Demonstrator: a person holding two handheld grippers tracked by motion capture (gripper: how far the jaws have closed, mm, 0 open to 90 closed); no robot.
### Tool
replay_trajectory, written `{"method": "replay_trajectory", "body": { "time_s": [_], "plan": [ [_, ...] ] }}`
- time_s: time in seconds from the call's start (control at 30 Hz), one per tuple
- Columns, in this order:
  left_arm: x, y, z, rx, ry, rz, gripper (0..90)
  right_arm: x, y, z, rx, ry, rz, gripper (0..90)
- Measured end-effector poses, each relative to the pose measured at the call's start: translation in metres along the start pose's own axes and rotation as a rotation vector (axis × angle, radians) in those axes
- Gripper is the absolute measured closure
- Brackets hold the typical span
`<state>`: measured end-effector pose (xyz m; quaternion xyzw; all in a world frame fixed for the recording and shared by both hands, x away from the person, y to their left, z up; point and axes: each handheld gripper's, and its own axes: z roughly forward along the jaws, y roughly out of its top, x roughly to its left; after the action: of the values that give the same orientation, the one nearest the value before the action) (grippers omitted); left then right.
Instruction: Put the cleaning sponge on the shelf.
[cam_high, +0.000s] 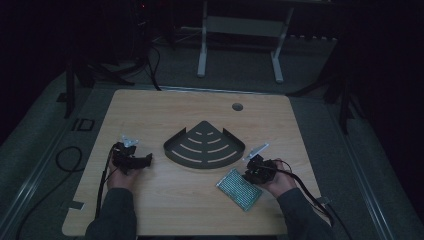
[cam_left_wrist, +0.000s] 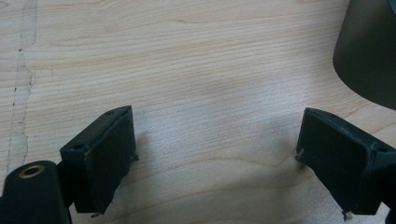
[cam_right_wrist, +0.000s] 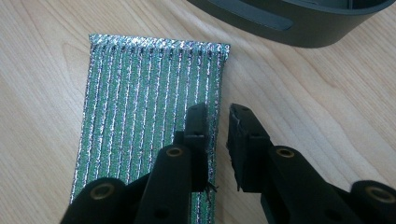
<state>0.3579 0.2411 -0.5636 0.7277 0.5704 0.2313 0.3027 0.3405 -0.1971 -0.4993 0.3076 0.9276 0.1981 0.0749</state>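
Green-and-silver ribbed pouch (cam_high: 239, 188) lies flat on the wooden table (cam_high: 150, 105), toward your near right, at a slant to the table's edge. Your right gripper (cam_high: 251, 170) sits just beside its far right corner. In the right gripper view, the pouch (cam_right_wrist: 149, 112) shows shiny silver ridges running lengthwise over green. The right gripper (cam_right_wrist: 218, 122) hangs over the pouch's long right edge: one black jaw is above the ribbed surface, the other above bare wood just past the edge. The jaws stand close together with a narrow gap, and nothing is between them. Whether the jaw tips touch the pouch cannot be told.

A dark, fan-shaped slotted tray (cam_high: 204, 146) rests at the table's centre, its point aimed away from you and its curved rim toward you. In the right gripper view, the rim of that tray (cam_right_wrist: 299, 23) crosses the top, near the pouch's far end but apart from it.

Your left gripper (cam_high: 141, 161) rests at the near left of the table, just left of the tray. In the left gripper view, the left gripper (cam_left_wrist: 215, 154) has its jaws spread wide over bare wood grain, holding nothing, and a dark edge of the tray (cam_left_wrist: 369, 56) fills the upper right corner.

A small round hole (cam_high: 237, 106) sits in the table's far side.
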Motion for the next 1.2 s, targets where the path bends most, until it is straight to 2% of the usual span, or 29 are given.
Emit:
{"method": "replay_trajectory", "body": {
  "time_s": [0.2, 0.9, 1.2],
  "plan": [
    [0.000, 0.000, 0.000, 0.000, 0.000, 0.000, 12.0, -0.002, 0.001, 0.002, 0.018, 0.020, 0.025, 74.5],
    [0.000, 0.000, 0.000, 0.000, 0.000, 0.000, 12.0, -0.004, 0.001, 0.009, 0.067, 0.050, 0.043, 72.0],
    [0.000, 0.000, 0.000, 0.000, 0.000, 0.000, 12.0, -0.010, 0.001, 0.012, 0.083, 0.089, 0.073, 71.9]
  ]
}}
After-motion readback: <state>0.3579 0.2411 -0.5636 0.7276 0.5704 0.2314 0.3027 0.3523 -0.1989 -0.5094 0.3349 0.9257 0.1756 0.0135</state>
